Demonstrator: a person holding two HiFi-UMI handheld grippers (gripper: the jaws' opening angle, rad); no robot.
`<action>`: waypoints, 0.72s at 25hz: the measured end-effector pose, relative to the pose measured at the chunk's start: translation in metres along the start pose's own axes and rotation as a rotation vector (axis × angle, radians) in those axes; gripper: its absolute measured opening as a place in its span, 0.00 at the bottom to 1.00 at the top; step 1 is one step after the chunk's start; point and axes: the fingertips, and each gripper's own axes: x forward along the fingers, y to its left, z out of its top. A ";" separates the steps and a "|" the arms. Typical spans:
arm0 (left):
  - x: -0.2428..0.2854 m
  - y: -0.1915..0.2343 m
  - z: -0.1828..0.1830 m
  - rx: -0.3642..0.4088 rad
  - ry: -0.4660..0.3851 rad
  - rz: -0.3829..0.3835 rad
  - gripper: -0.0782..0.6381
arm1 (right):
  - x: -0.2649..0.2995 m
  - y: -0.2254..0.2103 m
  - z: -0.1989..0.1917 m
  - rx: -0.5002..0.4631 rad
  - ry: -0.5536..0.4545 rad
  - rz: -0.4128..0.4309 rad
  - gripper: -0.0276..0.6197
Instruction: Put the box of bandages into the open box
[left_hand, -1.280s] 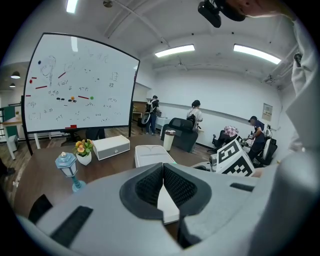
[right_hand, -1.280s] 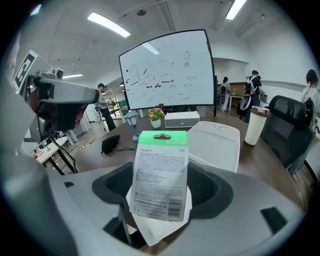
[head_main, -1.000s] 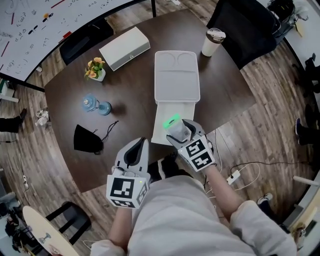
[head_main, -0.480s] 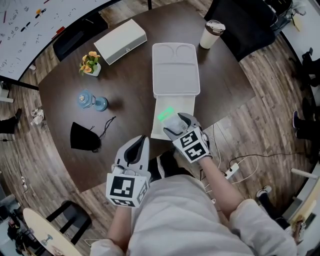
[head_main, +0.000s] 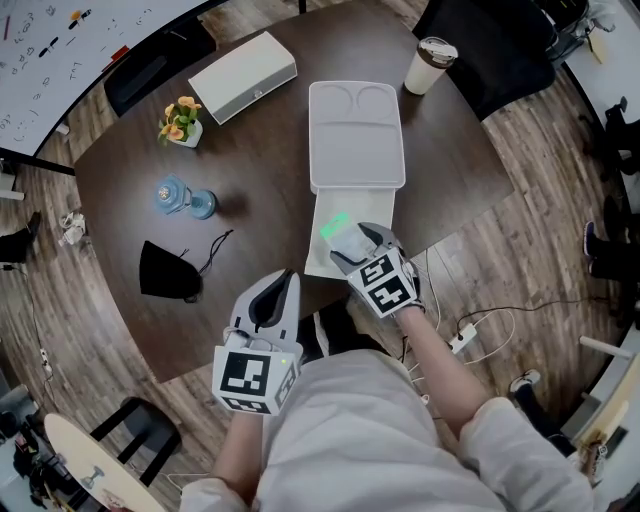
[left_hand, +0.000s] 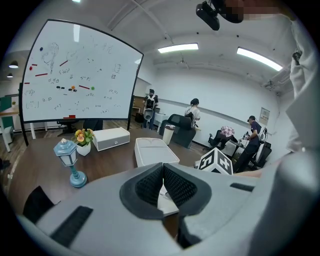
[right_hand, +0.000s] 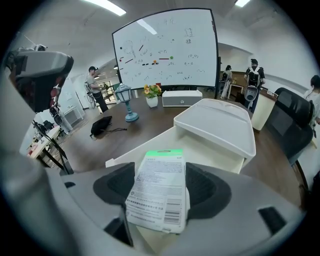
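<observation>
Dark wood table (head_main: 260, 160) fills the head view, with a whiteboard (head_main: 50, 40) beyond its 10 o'clock edge; we cannot read the scrawl on it. From the left the table carries a black pouch (head_main: 165, 272) at 8 o'clock, a blue lantern (head_main: 180, 198) at 9, a small flower pot (head_main: 178, 120) at 10 and a closed white case (head_main: 243, 77) at 11, with no label we can see. Our left gripper (head_main: 274, 292) hangs off the 6 o'clock edge, pads pressed together on nothing. Next is the open box (head_main: 378, 208) at 5 o'clock, its lid (head_main: 356, 130) folded back toward 12. Its inside shows only bare pale floor, partly covered by our right gripper (head_main: 352, 250). That one is clamped on the box of bandages (right_hand: 161, 185), its jaws having just been closing a touch. The pack sits over the tray's near end, green strip toward 12; its back carries small print and a barcode, too fine to read. We cannot tell whether it touches the floor. A lidded paper cup (head_main: 428, 65) stands at 1 o'clock
</observation>
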 end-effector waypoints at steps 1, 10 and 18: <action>0.000 0.001 0.000 -0.001 0.000 0.000 0.12 | 0.002 -0.001 -0.001 0.001 0.007 0.001 0.55; 0.003 0.004 0.002 -0.008 0.002 0.003 0.12 | 0.009 -0.011 -0.007 0.007 0.048 -0.024 0.30; 0.007 0.003 0.001 -0.014 0.011 -0.003 0.12 | 0.012 -0.015 -0.008 0.019 0.057 -0.025 0.28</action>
